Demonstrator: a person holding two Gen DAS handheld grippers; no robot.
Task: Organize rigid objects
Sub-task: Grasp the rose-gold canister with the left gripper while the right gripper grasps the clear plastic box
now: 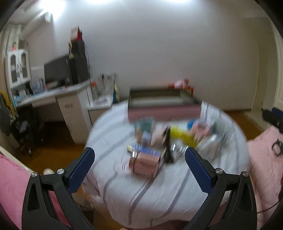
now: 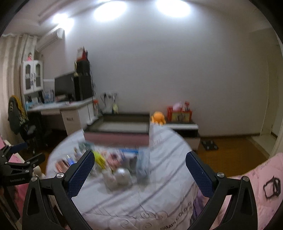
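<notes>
Left wrist view: left gripper [image 1: 139,156] spread, empty, above pink box [image 1: 145,163] near surface [image 1: 113,127] middle; right gripper [image 2: 139,160] spread, empty, farther right.

I see a plain white wall [image 2: 168,70], glaring ceiling lights [image 2: 173,7], brown wooden floor [image 2: 235,150], white desk [image 2: 58,106] at left, dark monitor [image 2: 64,85].

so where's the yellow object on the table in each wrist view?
Left wrist: yellow object right of centre in the clutter, above the open left gripper.
Right wrist: yellow object left of centre, just beside the open right gripper's left finger.
Shared landmark: the pink-fronted tray at the table's far edge.
</notes>
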